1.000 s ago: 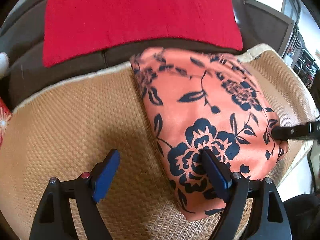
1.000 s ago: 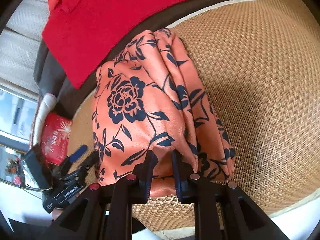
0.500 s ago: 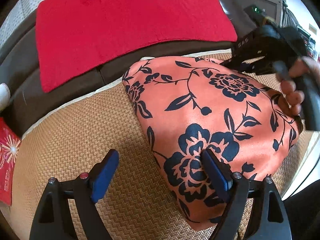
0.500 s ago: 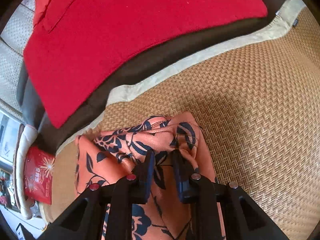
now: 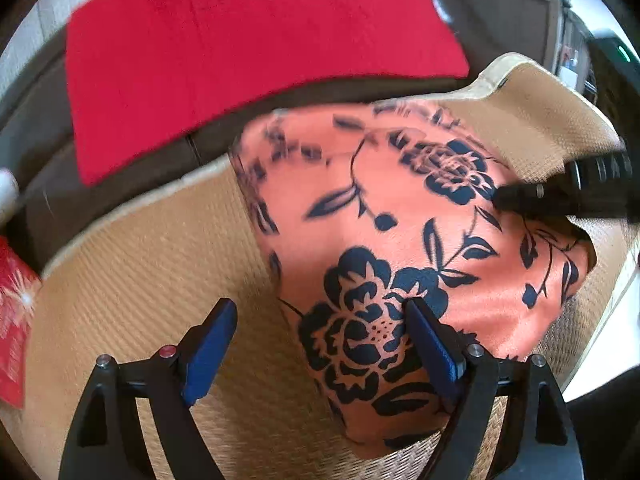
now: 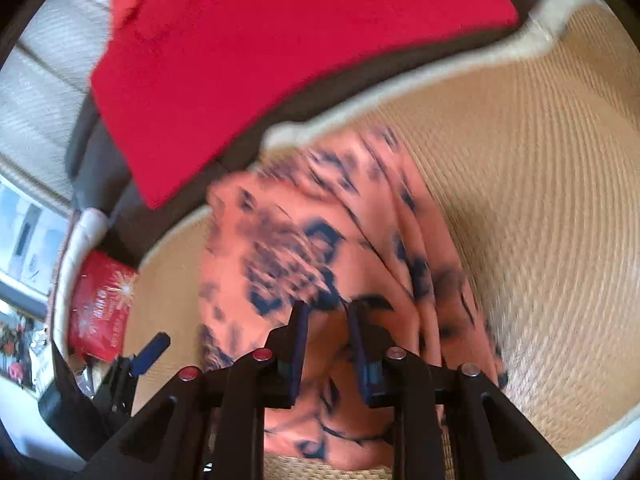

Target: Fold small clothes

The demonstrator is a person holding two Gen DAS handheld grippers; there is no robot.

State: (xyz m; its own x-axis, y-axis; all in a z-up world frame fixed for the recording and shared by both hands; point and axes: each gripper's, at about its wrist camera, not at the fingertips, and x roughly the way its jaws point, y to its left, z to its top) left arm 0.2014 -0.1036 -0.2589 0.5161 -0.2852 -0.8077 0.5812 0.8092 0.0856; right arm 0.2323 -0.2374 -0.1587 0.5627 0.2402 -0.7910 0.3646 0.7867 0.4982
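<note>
An orange cloth with dark blue flowers (image 5: pixel 400 240) lies folded on a woven straw mat (image 5: pixel 140 260). My left gripper (image 5: pixel 320 344) is open, low over the mat; its right finger rests on the cloth's near left part. My right gripper (image 6: pixel 328 320) has its jaws slightly parted, with the orange cloth (image 6: pixel 320 240) between and under them; the view is blurred by motion. The right gripper's tip also shows in the left wrist view (image 5: pixel 532 200), on the cloth's right side. The left gripper shows at the lower left of the right wrist view (image 6: pixel 148 350).
A red cloth (image 5: pixel 240 52) lies on the dark sofa back (image 5: pixel 120 176) behind the mat. A red packet (image 5: pixel 12 320) sits at the mat's left edge. The mat's pale border (image 6: pixel 400 100) runs along the back. Furniture stands at the far right (image 5: pixel 520 24).
My right gripper carried the cloth's edge up and over, then came back down onto the cloth's right side, and its jaws have parted slightly. My left gripper stayed open in place.
</note>
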